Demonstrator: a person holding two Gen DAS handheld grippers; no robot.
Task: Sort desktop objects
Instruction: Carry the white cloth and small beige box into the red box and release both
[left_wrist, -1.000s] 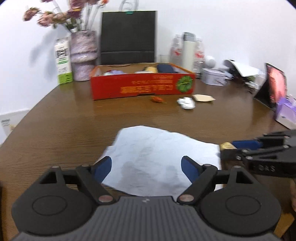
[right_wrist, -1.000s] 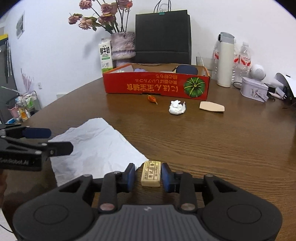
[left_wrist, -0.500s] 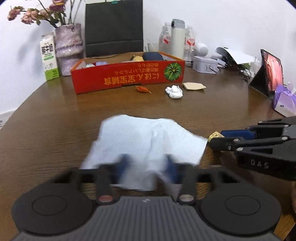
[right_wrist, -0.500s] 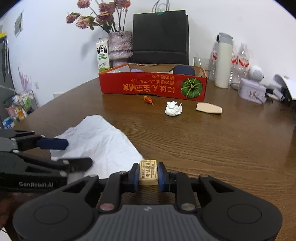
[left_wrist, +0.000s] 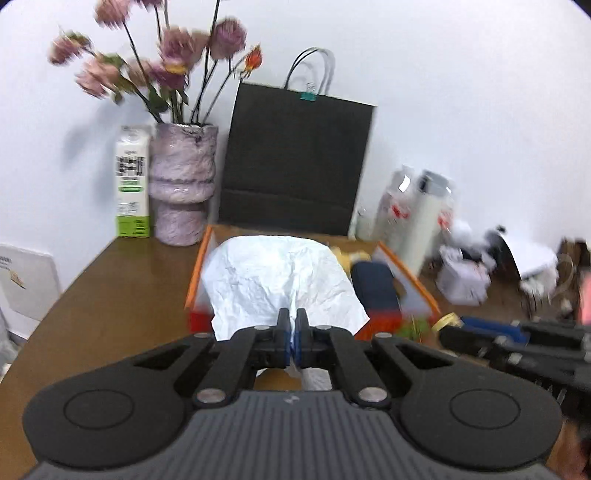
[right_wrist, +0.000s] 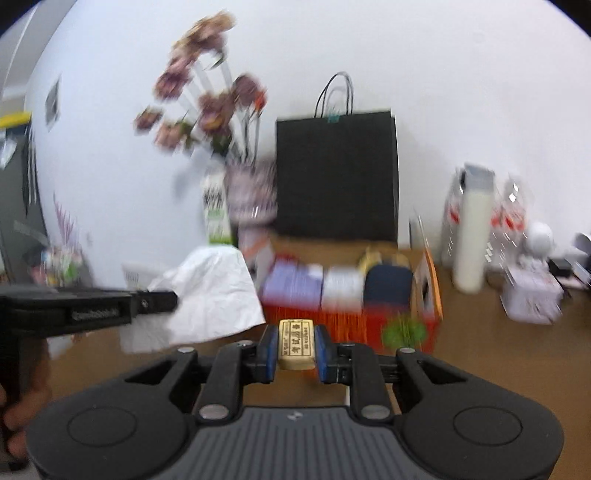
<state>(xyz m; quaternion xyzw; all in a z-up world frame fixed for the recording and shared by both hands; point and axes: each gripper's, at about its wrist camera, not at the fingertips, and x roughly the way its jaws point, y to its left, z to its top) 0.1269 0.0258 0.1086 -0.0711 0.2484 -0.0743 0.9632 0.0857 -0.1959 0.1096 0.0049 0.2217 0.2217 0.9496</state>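
The left gripper (left_wrist: 294, 341) has its pads pressed together on a fold of the crumpled white paper sheet (left_wrist: 280, 280), which hangs off the table in front of the red cardboard box (left_wrist: 384, 317). The right gripper (right_wrist: 296, 345) pinches a small yellow labelled eraser (right_wrist: 296, 343) — also airborne, just short of the box (right_wrist: 347, 321). Both look mid-carry; next, each must clear the near wall, then release inside — the limp sheet may drape over the rim.
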